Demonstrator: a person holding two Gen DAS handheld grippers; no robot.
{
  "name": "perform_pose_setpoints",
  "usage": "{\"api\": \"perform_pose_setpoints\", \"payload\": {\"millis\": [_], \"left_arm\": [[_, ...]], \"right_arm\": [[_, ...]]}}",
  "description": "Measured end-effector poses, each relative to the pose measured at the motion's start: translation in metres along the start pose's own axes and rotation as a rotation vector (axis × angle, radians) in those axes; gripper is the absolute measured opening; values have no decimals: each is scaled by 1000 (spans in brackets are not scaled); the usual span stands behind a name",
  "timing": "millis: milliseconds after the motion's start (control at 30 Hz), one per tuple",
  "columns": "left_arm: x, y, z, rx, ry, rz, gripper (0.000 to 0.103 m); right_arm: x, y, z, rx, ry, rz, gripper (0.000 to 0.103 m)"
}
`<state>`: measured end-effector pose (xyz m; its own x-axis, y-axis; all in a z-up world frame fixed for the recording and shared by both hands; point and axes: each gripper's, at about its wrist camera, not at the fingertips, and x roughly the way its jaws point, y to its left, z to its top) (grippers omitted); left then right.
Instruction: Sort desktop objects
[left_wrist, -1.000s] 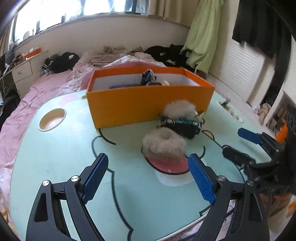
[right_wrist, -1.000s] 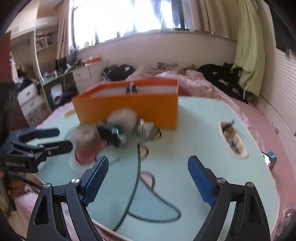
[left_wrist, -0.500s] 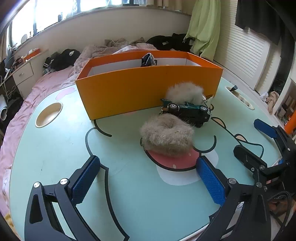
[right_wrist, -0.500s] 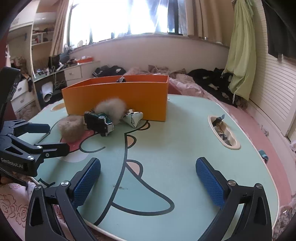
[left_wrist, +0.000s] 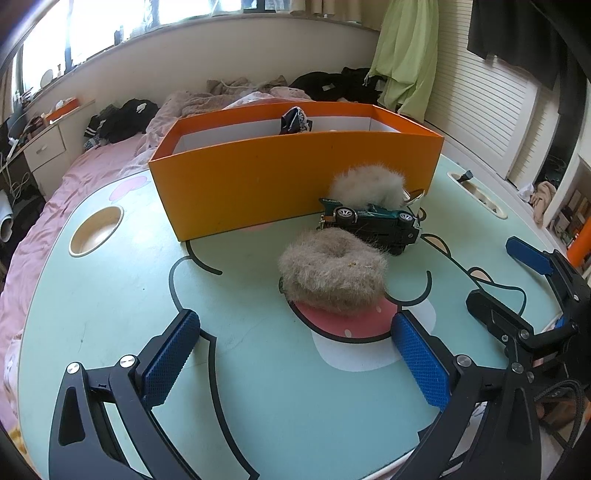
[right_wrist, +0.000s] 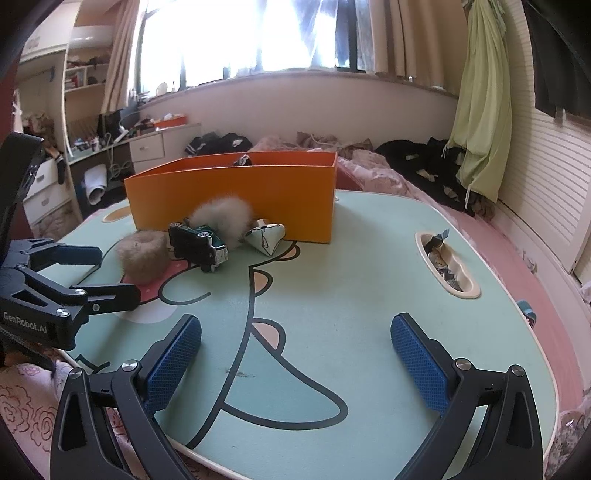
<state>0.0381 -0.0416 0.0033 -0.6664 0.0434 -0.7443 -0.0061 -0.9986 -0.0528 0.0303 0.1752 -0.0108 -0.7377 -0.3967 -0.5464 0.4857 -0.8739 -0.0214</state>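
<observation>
On the worktop (left_wrist: 110, 295) there is one orange box (left_wrist: 295, 184), two furry rings, one brown (left_wrist: 332, 273) and one pale (left_wrist: 365, 184), one green toy car (left_wrist: 373, 221), one small triangular pouch (right_wrist: 266, 238), and two hand-held grippers, left (left_wrist: 291, 358) and right (right_wrist: 295, 354).

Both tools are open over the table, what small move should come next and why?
Probably ease the left tool forward over the brown furry ring. It lies straight ahead between the open jaws, nearest of the loose items, still outside the orange box.
</observation>
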Motion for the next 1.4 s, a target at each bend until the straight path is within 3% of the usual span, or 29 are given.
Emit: {"api": "perform_pose_setpoints", "payload": {"millis": [333,500,1000,1167,1300,1367,1400], "left_arm": [[0,0,0,1,0,0,103],[0,0,0,4,-1,-2,103],[1,-1,2,1,17,1,103],[-9,-8,14,17,-28,-48,102],[-3,-22,30,63,-30,-35,85],[6,-25,33,62,10,-52,63],[11,-25,33,59,32,-60,58]], "right_arm": [[-5,6,2,-39,-22,-84,102],[-1,-5,3,16,0,-12,103],[-1,-7,0,13,-10,-5,103],[-2,-6,1,11,-11,-4,103],[-1,-8,1,13,-14,2,103],[-1,-8,1,13,-16,3,103],[-1,-8,1,14,-17,4,103]]}}
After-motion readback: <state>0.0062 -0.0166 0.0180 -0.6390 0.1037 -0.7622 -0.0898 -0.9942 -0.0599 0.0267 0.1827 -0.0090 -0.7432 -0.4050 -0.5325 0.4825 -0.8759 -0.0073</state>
